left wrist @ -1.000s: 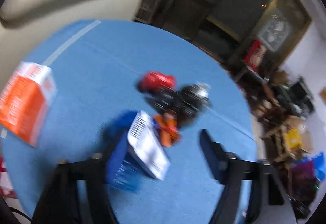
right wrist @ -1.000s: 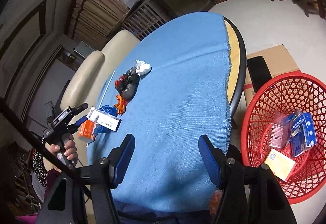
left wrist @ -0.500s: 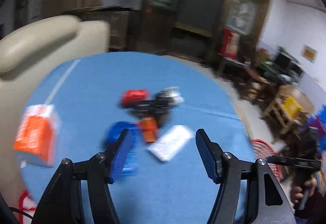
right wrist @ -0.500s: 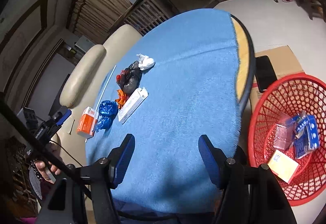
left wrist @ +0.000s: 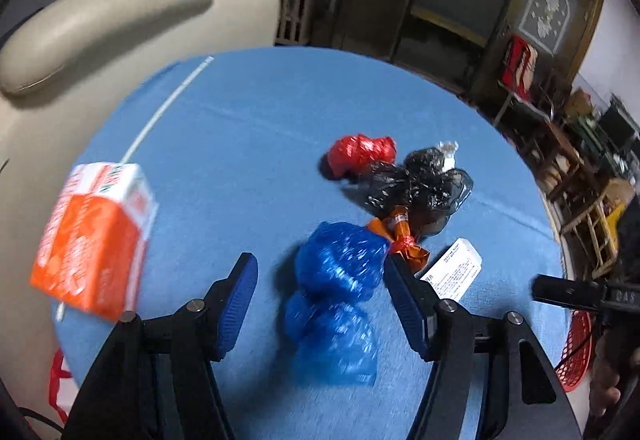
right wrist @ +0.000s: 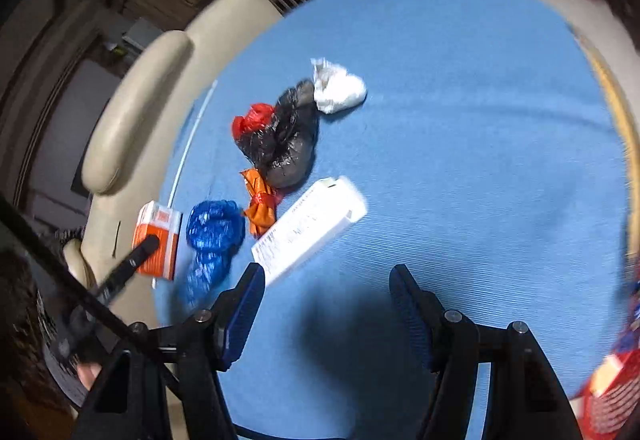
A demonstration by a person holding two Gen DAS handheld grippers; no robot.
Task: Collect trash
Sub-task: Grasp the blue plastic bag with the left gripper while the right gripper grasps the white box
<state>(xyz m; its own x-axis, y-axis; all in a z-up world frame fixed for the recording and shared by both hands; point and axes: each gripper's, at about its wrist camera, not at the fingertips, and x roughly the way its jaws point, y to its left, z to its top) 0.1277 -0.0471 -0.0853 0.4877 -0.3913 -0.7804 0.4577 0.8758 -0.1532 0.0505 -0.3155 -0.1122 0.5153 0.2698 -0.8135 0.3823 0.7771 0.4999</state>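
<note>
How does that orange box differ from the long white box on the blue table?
The orange box is short and chunky; the white box is long and slim. The orange box sits at the table's edge by the cream chair; the white box lies further in, beside the orange wrapper. Both are cardboard cartons, ungripped.

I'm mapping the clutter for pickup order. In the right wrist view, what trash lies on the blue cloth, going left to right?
Orange carton → blue plastic bag → orange wrapper → long white box → white crumpled wad.
</note>
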